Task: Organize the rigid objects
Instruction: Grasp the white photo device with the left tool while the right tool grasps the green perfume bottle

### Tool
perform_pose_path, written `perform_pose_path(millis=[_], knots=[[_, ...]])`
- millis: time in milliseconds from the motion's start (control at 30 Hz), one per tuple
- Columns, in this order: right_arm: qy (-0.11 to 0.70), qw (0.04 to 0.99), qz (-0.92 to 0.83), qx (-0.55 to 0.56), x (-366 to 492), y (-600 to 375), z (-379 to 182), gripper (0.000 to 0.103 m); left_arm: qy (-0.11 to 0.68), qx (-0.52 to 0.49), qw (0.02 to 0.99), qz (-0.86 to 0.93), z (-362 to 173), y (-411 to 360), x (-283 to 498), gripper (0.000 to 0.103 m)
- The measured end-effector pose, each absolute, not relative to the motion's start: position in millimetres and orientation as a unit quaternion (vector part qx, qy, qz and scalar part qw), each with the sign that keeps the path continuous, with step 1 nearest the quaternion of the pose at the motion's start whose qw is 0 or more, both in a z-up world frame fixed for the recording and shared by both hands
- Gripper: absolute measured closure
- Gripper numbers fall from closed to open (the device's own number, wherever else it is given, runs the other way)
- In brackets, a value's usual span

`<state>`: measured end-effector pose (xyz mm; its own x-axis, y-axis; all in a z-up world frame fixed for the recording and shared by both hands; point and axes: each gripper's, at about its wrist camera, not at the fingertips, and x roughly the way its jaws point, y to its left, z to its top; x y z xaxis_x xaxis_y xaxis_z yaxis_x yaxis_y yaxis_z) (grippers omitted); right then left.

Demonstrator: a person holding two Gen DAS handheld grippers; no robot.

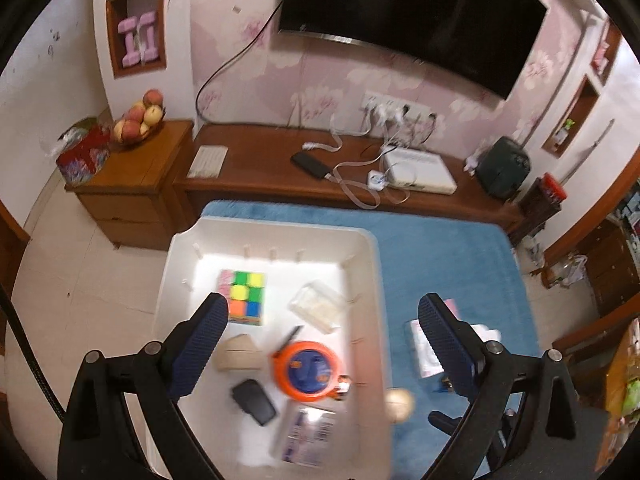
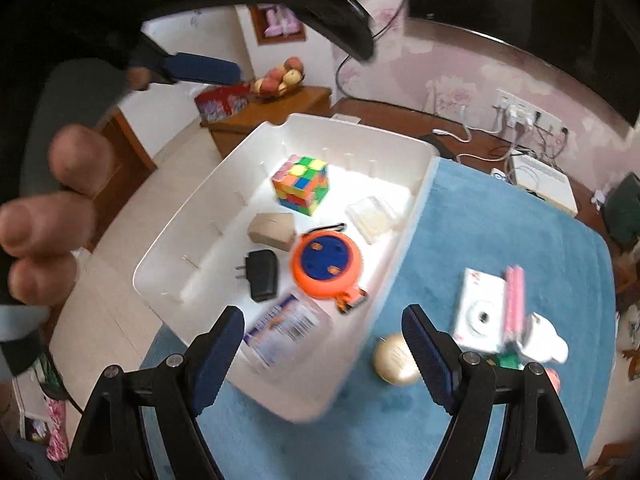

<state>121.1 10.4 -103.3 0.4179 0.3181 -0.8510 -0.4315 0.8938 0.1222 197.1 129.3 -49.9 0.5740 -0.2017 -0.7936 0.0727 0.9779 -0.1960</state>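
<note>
A white bin (image 1: 374, 280) (image 2: 416, 200) sits on a blue mat. In it lie a colour cube (image 1: 242, 297) (image 2: 301, 185), a clear box (image 1: 318, 303) (image 2: 372, 218), a cardboard piece (image 1: 239, 354) (image 2: 272, 230), an orange and blue cable reel (image 1: 306, 372) (image 2: 326, 262), a black charger (image 1: 254, 401) (image 2: 262, 274) and a printed packet (image 1: 306, 434) (image 2: 282, 328). A gold round lid (image 1: 399, 402) (image 2: 394, 360) lies on the mat beside the bin. My left gripper (image 1: 324, 344) is open above the bin. My right gripper (image 2: 324, 354) is open over the bin's near corner.
On the mat (image 2: 500, 232) right of the bin lie a white camera box (image 2: 478, 312), a pink item (image 2: 514, 300) and a white bottle (image 2: 544, 344). A wooden TV bench (image 1: 272, 152) with cables and a cabinet with a fruit bowl (image 1: 138, 120) stand behind.
</note>
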Motion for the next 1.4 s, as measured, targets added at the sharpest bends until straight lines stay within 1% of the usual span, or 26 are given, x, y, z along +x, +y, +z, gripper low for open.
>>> perform_pose_path(millis=[167, 267, 500, 633, 867, 1000, 1100, 1167, 1233, 1367, 1400], knots=[[0.473, 0.855, 0.209, -0.044, 103, -52, -100, 0.021, 0.435, -0.075, 0.893, -0.085, -21, 79, 174, 0.004], [0.47, 0.86, 0.192, -0.048, 92, -89, -106, 0.021, 0.436, -0.069, 0.893, -0.089, -18, 49, 168, 0.004], [0.481, 0.862, 0.152, -0.055, 71, -163, -134, 0.021, 0.463, -0.053, 0.88, -0.096, -40, -15, 164, 0.004], [0.491, 0.858, 0.14, -0.059, 66, -184, -156, 0.021, 0.5, -0.038, 0.86, -0.094, -73, -42, 172, 0.004], [0.481, 0.862, 0.146, -0.06, 78, -177, -189, 0.021, 0.58, -0.008, 0.812, -0.066, -158, -69, 205, 0.004], [0.462, 0.87, 0.148, -0.086, 89, -157, -202, 0.021, 0.61, -0.014, 0.791, -0.057, -192, -69, 220, 0.004], [0.454, 0.872, 0.152, -0.106, 97, -142, -214, 0.022, 0.622, -0.018, 0.781, -0.049, -206, -64, 226, 0.004], [0.455, 0.869, 0.154, -0.117, 102, -134, -223, 0.024, 0.629, -0.026, 0.775, -0.049, -213, -60, 228, 0.004], [0.458, 0.866, 0.156, -0.126, 107, -128, -231, 0.029, 0.636, -0.034, 0.769, -0.049, -219, -55, 230, 0.004], [0.45, 0.868, 0.149, -0.147, 115, -120, -240, 0.032, 0.646, -0.04, 0.761, -0.05, -226, -49, 231, 0.004], [0.449, 0.869, 0.149, -0.149, 118, -118, -241, 0.035, 0.648, -0.04, 0.759, -0.05, -228, -48, 231, 0.004]])
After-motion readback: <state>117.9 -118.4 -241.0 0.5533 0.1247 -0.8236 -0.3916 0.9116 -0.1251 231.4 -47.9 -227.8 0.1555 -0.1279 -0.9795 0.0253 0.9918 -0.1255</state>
